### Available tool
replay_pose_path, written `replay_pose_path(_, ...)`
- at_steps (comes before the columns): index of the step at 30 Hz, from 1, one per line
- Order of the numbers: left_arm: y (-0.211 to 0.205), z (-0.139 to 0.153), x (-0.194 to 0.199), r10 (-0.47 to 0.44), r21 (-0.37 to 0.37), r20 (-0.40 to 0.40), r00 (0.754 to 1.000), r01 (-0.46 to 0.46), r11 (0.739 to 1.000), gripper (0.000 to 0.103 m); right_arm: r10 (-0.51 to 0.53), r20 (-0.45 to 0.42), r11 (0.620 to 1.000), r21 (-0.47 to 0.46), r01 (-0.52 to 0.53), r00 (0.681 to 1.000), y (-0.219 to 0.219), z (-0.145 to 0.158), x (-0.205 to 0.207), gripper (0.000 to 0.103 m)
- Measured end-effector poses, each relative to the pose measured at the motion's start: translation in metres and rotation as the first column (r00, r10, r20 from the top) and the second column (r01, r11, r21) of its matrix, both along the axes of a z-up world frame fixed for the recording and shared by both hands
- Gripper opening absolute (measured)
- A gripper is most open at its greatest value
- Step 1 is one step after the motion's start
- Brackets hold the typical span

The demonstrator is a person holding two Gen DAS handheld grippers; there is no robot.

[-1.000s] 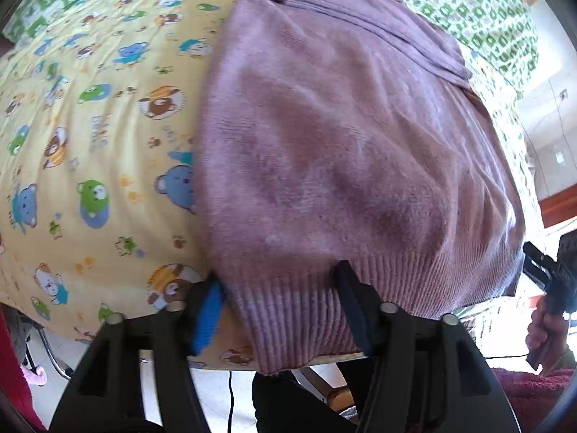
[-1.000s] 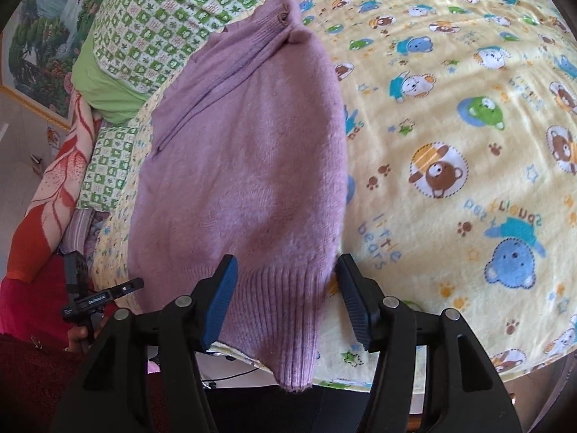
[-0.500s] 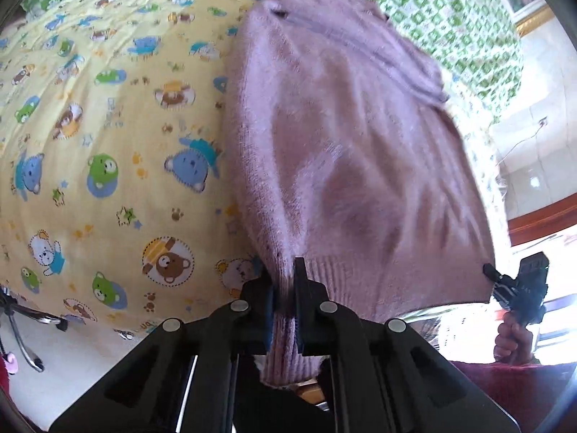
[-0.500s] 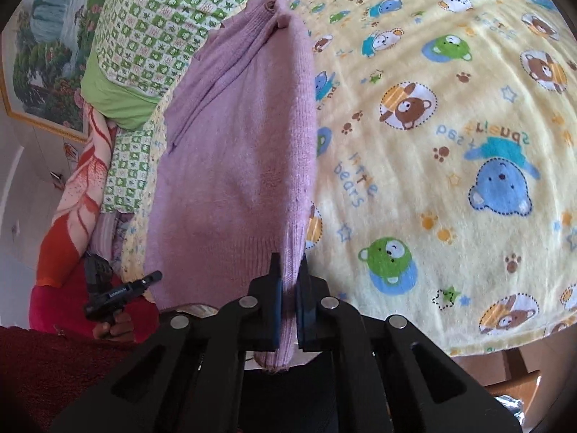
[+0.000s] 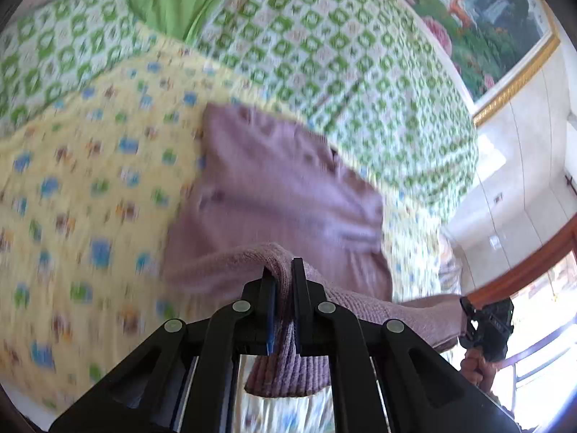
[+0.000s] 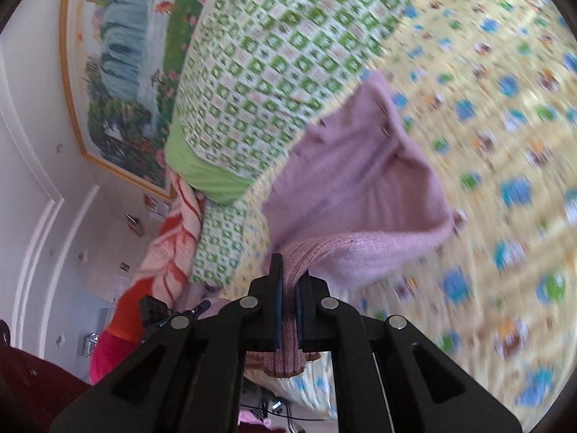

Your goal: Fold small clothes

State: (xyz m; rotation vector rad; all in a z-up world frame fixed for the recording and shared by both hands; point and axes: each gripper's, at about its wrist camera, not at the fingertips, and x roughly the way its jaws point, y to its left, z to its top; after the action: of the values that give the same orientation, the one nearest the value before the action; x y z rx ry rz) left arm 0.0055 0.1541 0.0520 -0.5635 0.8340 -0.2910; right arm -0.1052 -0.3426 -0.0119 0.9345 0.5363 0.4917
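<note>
Left claw [image 5: 283,281] and right claw [image 6: 288,281] each pinch a hem corner of the purple sweater [image 5: 285,195], raised off the near edge of the bed [image 5: 72,187]. Best carried level, hem taut, to the collar at the far side.

Sweater [image 5: 288,195] fuzzy ribbed knit; bedsheet [image 5: 90,187] printed matt cotton; fingers [image 5: 268,288] matt plastic
</note>
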Motion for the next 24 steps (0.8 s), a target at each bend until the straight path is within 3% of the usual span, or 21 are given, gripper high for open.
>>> replay_pose_path(4,-0.006,0.014,0.055,0.028,0.032,0.040,0.999,-0.029,0.999,0.005,-0.022,0.042,0.999,-0.023,0.023,0.999,-0.003,0.022,0.052,0.007)
replay_pose_path(8,-0.011,0.010,0.103,0.045,0.058,0.021,0.999,-0.047,0.997,0.005,-0.065,0.041,0.996,-0.054,0.067,0.997,-0.008,0.029,0.104,0.007)
replay_pose_path(14,-0.015,-0.015,0.168,0.068,0.070,-0.021,0.997,-0.066,0.995,0.005,-0.105,-0.009,0.986,-0.134,0.103,0.994,-0.015,0.030,0.175,0.007)
replay_pose_path(24,-0.014,-0.053,0.256,0.128,0.076,-0.082,0.988,-0.122,0.990,0.005,-0.135,-0.072,0.978,-0.169,0.121,0.988,-0.029,0.013,0.261,0.007)
